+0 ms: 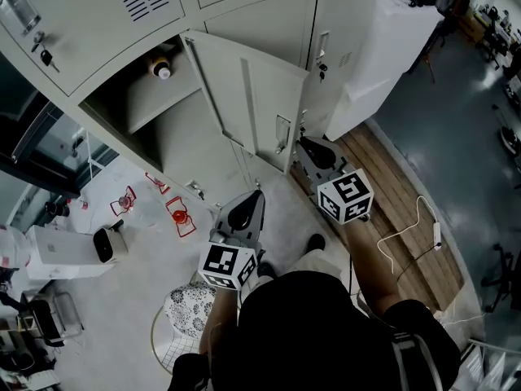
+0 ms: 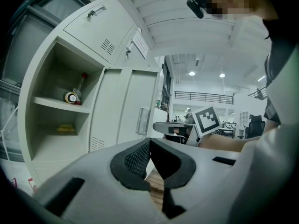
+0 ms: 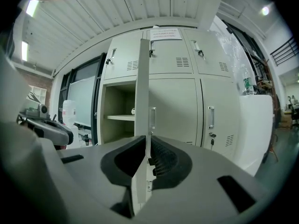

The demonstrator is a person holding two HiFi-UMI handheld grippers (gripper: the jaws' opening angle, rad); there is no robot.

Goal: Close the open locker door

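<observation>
The open locker door (image 1: 244, 96) swings out from a beige locker bank, baring a compartment with a shelf and a bottle (image 1: 160, 65). My right gripper (image 1: 304, 143) is at the door's free edge, just below its handle (image 1: 282, 133). In the right gripper view the thin door edge (image 3: 143, 92) runs straight down between the nearly closed jaws of my right gripper (image 3: 147, 141). My left gripper (image 1: 247, 204) hangs lower, apart from the door, shut and empty. In the left gripper view, the door (image 2: 126, 106) and bottle (image 2: 71, 97) stand beyond my left gripper (image 2: 149, 143).
Closed lockers (image 3: 212, 111) stand right of the open one. A white box (image 1: 69, 251), red stands (image 1: 181, 216) and a patterned stool (image 1: 186, 309) are on the floor to the left. A wooden strip (image 1: 399, 210) with a white cable (image 1: 411, 230) lies right.
</observation>
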